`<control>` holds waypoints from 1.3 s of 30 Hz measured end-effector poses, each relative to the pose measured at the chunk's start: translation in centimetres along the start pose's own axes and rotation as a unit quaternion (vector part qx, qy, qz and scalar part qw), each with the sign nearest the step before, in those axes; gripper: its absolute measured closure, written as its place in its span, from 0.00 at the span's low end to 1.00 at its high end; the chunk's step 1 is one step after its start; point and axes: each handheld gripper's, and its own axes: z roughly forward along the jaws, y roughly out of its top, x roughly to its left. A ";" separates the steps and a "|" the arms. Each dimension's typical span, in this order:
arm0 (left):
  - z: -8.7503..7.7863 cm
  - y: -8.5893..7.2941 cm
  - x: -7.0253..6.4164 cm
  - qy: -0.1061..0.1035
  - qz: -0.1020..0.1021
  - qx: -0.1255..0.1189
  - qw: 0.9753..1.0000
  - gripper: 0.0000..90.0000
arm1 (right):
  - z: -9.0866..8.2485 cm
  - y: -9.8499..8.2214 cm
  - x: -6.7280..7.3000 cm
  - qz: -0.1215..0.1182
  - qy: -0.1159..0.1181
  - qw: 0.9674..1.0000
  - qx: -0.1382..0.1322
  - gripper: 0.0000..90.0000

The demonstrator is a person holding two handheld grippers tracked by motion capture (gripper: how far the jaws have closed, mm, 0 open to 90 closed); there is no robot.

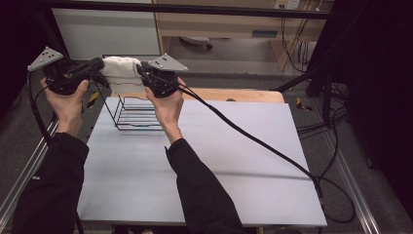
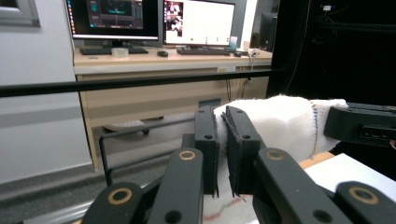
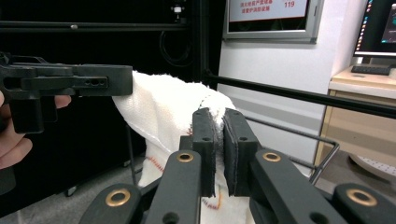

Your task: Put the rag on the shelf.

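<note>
You are holding a white cloth [image 1: 122, 73] stretched between the two grippers, above the far left part of the table [image 1: 234, 146]. Your left gripper [image 1: 100, 68] is pinching the cloth's left edge; in the left gripper view its jaws are standing nearly together, with a fold of the cloth [image 2: 280, 123] clamped between the pads. Your right gripper [image 1: 141, 70] is gripping the opposite edge; in the right gripper view its jaws are likewise pressing on a ridge of the cloth [image 3: 163, 116], whose hem is showing coloured stitching. The cloth is hanging over a black wire rack [image 1: 134, 114] that is standing on the grey table top. Whether the cloth's lower edge is touching the rack's top wire is hard to tell from the high view. A black cable [image 1: 253, 139] is trailing from the right gripper across the table to its right edge.
</note>
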 end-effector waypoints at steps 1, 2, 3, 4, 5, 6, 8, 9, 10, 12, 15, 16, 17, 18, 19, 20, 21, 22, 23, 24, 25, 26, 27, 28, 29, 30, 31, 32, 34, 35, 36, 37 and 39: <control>-0.1 -0.1 -0.1 0.000 0.000 0.002 1.000 0.93 | -0.1 -0.1 0.0 -0.001 0.002 1.000 0.001 0.94; -0.2 -0.2 -0.1 0.000 -0.001 0.004 1.000 0.93 | -0.2 -0.2 0.1 -0.003 0.004 1.000 0.003 0.94; -0.3 -0.3 -0.1 -0.001 -0.001 0.006 1.000 0.93 | -0.2 -0.2 0.2 -0.006 0.005 1.000 0.006 0.94; -0.4 -0.4 -0.2 -0.002 -0.002 0.007 1.000 0.93 | -0.3 -0.3 0.2 -0.009 0.007 1.000 0.007 0.94; -0.4 -0.5 -0.2 -0.002 -0.002 0.009 1.000 0.93 | -0.4 -0.4 0.3 -0.010 0.009 1.000 0.009 0.94; -0.5 -0.6 -0.3 -0.003 -0.003 0.012 1.000 0.92 | -0.4 -0.4 0.3 -0.011 0.010 1.000 0.011 0.94; -0.7 -0.8 -0.5 -0.004 -0.005 0.018 1.000 0.92 | -0.5 -0.6 0.3 -0.009 0.014 1.000 0.015 0.94; -0.8 -1.0 -0.6 -0.003 -0.005 0.020 1.000 0.92 | -0.6 -0.8 0.3 -0.010 0.014 1.000 0.015 0.94; -0.9 -1.2 -0.7 -0.001 -0.004 0.021 1.000 0.92 | -0.6 -0.9 0.3 -0.010 0.016 1.000 0.016 0.94; -1.1 -1.5 -0.9 0.000 -0.003 0.024 1.000 0.92 | -0.7 -1.1 0.3 -0.011 0.018 1.000 0.019 0.94; -1.2 -1.9 -1.0 0.004 -0.003 0.030 1.000 0.91 | -0.8 -1.3 0.4 -0.011 0.019 1.000 0.021 0.94; -1.2 -1.9 -1.1 0.005 -0.002 0.032 0.999 0.91 | -0.8 -1.3 0.4 -0.012 0.019 1.000 0.022 0.94; -1.3 -1.9 -1.1 0.007 -0.003 0.034 0.999 0.91 | -0.8 -1.4 0.4 -0.012 0.020 0.999 0.023 0.94; -1.4 -1.9 -1.1 0.007 -0.004 0.036 0.999 0.90 | -0.8 -1.4 0.5 -0.013 0.020 0.999 0.024 0.94; -1.5 -1.8 -1.1 0.008 -0.005 0.037 0.999 0.88 | -0.8 -1.5 0.5 -0.017 0.021 0.999 0.026 0.94; -1.6 -1.7 -1.2 0.009 -0.004 0.038 0.999 0.88 | -0.8 -1.5 0.5 -0.017 0.021 0.999 0.026 0.94; -1.8 -1.5 -1.2 0.011 -0.001 0.037 0.999 0.87 | -0.8 -1.5 0.5 -0.019 0.021 0.999 0.027 0.94; -2.0 -1.2 -1.2 0.014 0.000 0.036 0.999 0.85 | -0.8 -1.6 0.5 -0.020 0.022 0.999 0.028 0.94; -2.2 -0.8 -1.2 0.017 -0.001 0.035 0.999 0.84 | -0.9 -1.6 0.5 -0.021 0.022 0.999 0.028 0.94; -2.4 -0.5 -1.2 0.019 -0.003 0.036 0.999 0.83 | -0.9 -1.7 0.5 -0.022 0.022 0.999 0.029 0.94; -2.4 0.0 -1.1 0.021 -0.006 0.040 0.999 0.82 | -0.9 -1.7 0.6 -0.022 0.022 0.999 0.030 0.94; -2.4 0.4 -1.0 0.023 -0.007 0.045 0.999 0.82 | -0.9 -1.7 0.6 -0.023 0.022 0.999 0.030 0.94; -2.4 0.7 -0.9 0.028 -0.005 0.047 0.999 0.83 | -0.9 -1.8 0.6 -0.024 0.022 0.999 0.030 0.94; -2.3 1.0 -0.8 0.033 -0.004 0.048 0.998 0.83 | -0.9 -1.8 0.7 -0.025 0.021 0.999 0.031 0.94; -2.1 1.3 -0.7 0.036 -0.007 0.054 0.998 0.85 | -0.9 -1.8 0.7 -0.024 0.022 0.999 0.033 0.94; -1.9 1.6 -0.5 0.036 -0.012 0.058 0.998 0.87 | -0.9 -1.8 0.7 -0.025 0.021 0.999 0.033 0.94; -1.7 1.7 -0.4 0.035 -0.016 0.060 0.997 0.89 | -0.9 -1.9 0.7 -0.026 0.021 0.999 0.034 0.94; -1.4 1.8 -0.3 0.033 -0.021 0.065 0.997 0.91 | -0.9 -1.9 0.7 -0.027 0.020 0.999 0.034 0.94; -0.8 1.8 -0.2 0.025 -0.028 0.075 0.996 0.96 | -1.0 -2.0 0.7 -0.026 0.022 0.999 0.033 0.94; -0.5 1.6 -0.2 0.020 -0.030 0.081 0.996 0.99 | -1.0 -2.0 0.7 -0.025 0.022 0.999 0.033 0.94; -0.2 1.5 -0.2 0.012 -0.036 0.089 0.995 1.00 | -1.0 -2.1 0.6 -0.023 0.023 0.999 0.033 0.94; 0.0 1.2 -0.3 0.006 -0.037 0.092 0.995 1.00 | -1.0 -2.2 0.6 -0.022 0.023 0.999 0.033 0.94; 0.3 0.7 -0.6 -0.005 -0.038 0.102 0.994 1.00 | -1.0 -2.3 0.5 -0.020 0.024 0.999 0.034 0.94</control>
